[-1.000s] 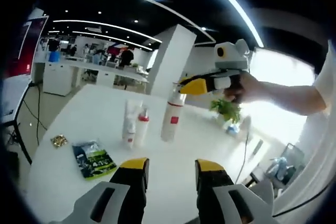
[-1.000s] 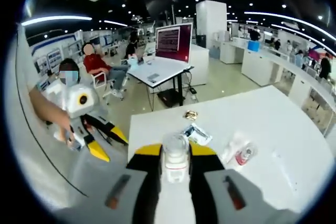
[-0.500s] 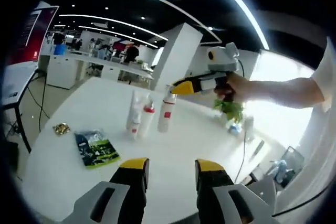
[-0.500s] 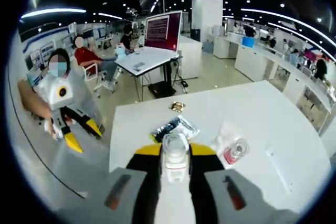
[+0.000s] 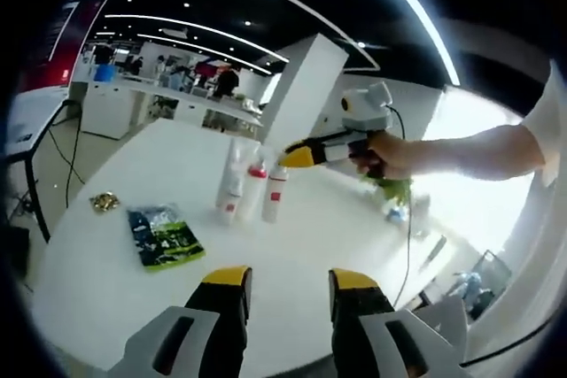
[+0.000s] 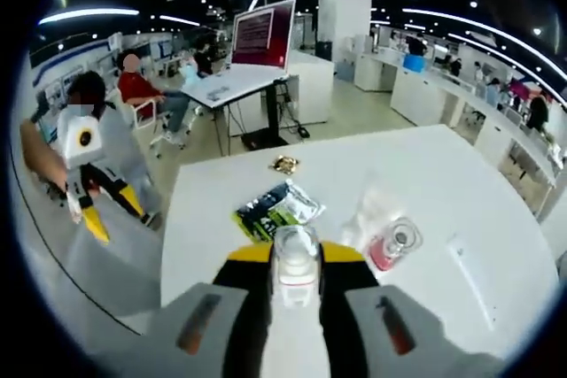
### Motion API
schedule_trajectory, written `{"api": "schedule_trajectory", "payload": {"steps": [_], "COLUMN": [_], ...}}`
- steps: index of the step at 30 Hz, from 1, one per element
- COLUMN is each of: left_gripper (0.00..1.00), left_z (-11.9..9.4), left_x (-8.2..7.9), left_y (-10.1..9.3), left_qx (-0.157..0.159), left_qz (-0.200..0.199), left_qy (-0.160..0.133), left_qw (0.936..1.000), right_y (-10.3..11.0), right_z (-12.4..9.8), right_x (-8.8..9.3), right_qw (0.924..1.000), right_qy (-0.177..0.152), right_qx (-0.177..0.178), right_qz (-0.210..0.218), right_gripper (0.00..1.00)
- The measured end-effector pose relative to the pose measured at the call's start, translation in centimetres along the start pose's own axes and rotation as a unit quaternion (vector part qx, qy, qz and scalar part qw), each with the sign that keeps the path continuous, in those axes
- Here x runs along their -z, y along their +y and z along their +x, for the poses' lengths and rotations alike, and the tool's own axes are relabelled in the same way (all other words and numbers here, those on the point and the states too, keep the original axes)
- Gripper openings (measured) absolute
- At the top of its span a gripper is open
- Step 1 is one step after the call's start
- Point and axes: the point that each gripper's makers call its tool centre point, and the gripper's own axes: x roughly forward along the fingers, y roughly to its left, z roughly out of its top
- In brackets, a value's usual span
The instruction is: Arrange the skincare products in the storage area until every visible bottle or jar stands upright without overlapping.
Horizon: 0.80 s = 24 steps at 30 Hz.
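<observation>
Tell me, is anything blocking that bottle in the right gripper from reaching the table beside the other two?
Nothing visible is. The right gripper holds the bottle by its top, upright, just beside the two bottles that stand on the white table. The green packet and the gold wrapper lie off to the side.

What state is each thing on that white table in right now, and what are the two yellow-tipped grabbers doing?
Right gripper: shut on the held bottle's top.
Left gripper: open, holding nothing, over the table's near edge.
Held bottle: upright, at the table.
Red-capped bottle: upright beside it.
White tube: upright, next to the red-capped bottle.
Green packet: lying flat.
Gold wrapper: lying flat, apart from the rest.
</observation>
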Motion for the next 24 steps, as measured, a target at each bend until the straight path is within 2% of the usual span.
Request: {"api": "schedule_trajectory", "payload": {"steps": [5,15,24], "left_gripper": [0.36,0.36,0.36], "left_z": [0.4,0.8,0.7], "left_x": [0.0,0.8,1.0], "left_y": [0.3,0.7,0.9], "left_qx": [-0.001,0.002,-0.003], "left_qz": [0.003,-0.010,-0.018], "left_qy": [0.003,0.018,0.023], "left_qw": [1.0000,0.9998,0.9996], "right_y": [-1.3,-3.3,-3.7], "right_z": [1.1,3.1,5.2], "right_x": [1.4,2.8,4.0], "right_qw": [0.9999,0.9998,0.9999], "right_qy": [0.009,0.009,0.003], "right_qx": [0.009,0.015,0.006], "right_qz": [-0.003,-0.013,-0.010], "right_gripper": [0.18,0.18,0.18]}}
